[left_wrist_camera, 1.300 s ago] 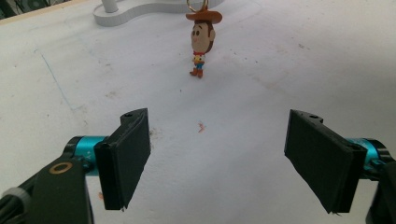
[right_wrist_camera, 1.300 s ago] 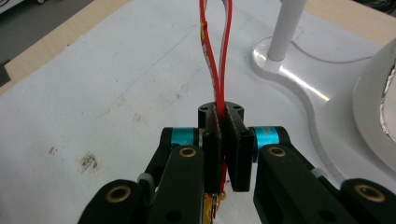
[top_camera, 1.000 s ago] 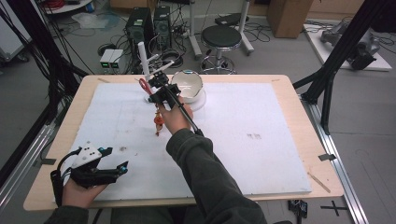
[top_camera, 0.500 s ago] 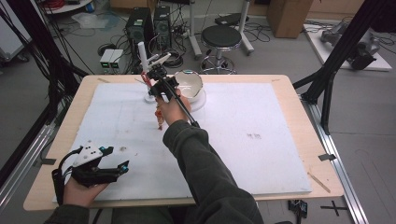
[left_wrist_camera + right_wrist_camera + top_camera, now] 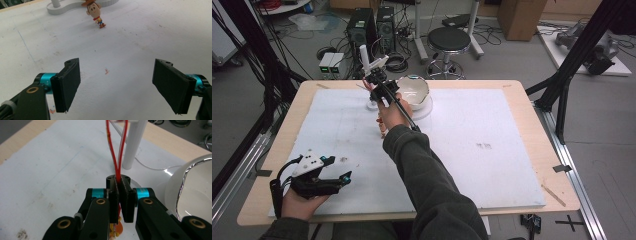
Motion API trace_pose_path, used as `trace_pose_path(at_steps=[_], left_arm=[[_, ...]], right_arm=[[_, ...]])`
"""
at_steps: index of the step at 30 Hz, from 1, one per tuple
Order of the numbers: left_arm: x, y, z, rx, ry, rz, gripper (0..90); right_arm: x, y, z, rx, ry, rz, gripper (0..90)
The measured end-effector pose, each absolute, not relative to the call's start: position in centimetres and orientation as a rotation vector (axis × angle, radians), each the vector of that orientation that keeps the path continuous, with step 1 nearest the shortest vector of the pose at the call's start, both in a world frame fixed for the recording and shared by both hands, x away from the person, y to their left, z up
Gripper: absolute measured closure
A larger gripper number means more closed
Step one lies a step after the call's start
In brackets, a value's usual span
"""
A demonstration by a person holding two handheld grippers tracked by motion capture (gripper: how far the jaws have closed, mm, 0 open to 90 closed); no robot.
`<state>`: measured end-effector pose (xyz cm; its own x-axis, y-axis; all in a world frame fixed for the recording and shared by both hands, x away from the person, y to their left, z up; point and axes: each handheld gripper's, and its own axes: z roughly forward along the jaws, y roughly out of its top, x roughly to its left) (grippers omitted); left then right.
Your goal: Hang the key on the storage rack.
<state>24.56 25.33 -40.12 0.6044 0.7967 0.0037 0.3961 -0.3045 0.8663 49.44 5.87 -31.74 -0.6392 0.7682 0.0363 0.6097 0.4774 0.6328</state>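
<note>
With our right hand-held gripper (image 5: 120, 195) clamped on the thin red cord loop (image 5: 117, 152) at the white post's hook (image 5: 373, 64), we risk it slipping off if we tug sideways.

Red cord (image 5: 117, 157), white post (image 5: 133, 143)

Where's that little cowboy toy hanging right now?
In the left gripper view, the small brown-hatted cowboy figurine hangs at top centre, beside the white stand base.
</note>
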Motion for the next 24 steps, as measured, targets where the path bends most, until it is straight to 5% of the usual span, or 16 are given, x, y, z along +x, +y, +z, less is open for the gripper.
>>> trace_pose_path(at_steps=[20, 24], left_arm=[[24.4, 25.6, -40.1, 1.916, 0.962, 0.559, 22.9], [24.4, 25.6, -40.2, 1.914, 0.962, 0.559, 22.9]], right_arm=[[51.6, 5.9, -33.7, 1.228, 2.488, 0.892, 86.5], [51.7, 5.7, -33.7, 1.23, 2.504, 0.914, 77.6]])
